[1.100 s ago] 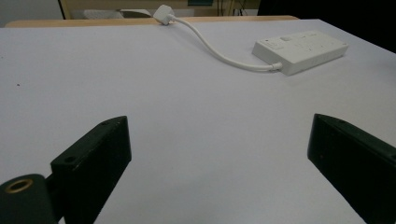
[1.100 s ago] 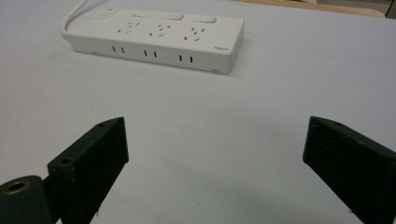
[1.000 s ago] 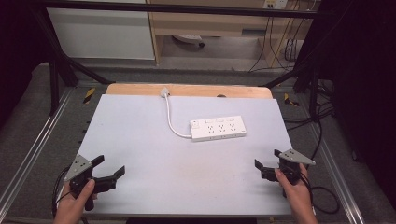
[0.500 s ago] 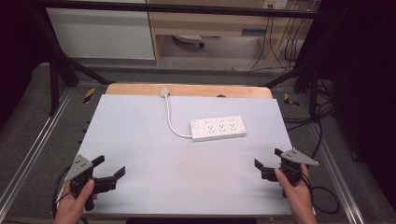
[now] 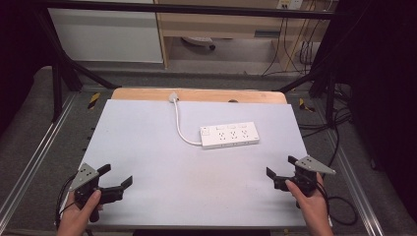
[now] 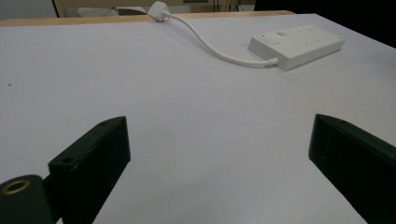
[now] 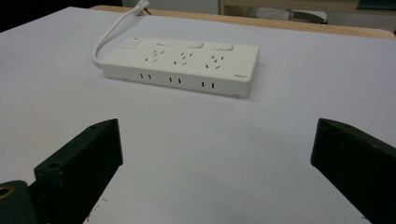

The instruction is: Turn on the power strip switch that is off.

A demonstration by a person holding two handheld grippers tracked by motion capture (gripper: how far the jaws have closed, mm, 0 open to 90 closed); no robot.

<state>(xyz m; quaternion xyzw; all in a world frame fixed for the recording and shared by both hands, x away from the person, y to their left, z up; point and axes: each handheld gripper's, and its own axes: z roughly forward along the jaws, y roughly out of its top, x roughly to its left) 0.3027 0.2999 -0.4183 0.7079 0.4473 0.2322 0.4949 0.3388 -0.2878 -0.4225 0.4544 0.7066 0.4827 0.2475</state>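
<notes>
Both grippers are waiting at the near edge of the white table (image 5: 147,147), one at each corner. The left gripper (image 5: 114,178) is sitting down at about 7 o'clock from the table's centre, a hand (image 5: 78,216) wrapping its handle, and its jaws are standing wide apart with nothing between them. In the left gripper view, the left gripper (image 6: 219,154) is showing bare table between its two black jaws, and the white power strip (image 6: 297,45) is lying far ahead at 1 o'clock.

Over at about 4 o'clock, the right gripper (image 5: 281,171) is resting in the other hand (image 5: 311,206), its jaws also spread wide and holding nothing. In the right gripper view, the right gripper (image 7: 215,154) is pointing almost straight at the power strip (image 7: 184,65), which is lying flat at 12 o'clock with its sockets facing up.

From the high view, the power strip (image 5: 229,134) is sitting a little past the table's centre toward 1 o'clock, well apart from both grippers. Its white cord (image 5: 180,125) is curving away from its left end up toward 11 o'clock, and the plug (image 5: 173,97) is resting at the far edge, where the wooden board (image 5: 206,95) is showing.
</notes>
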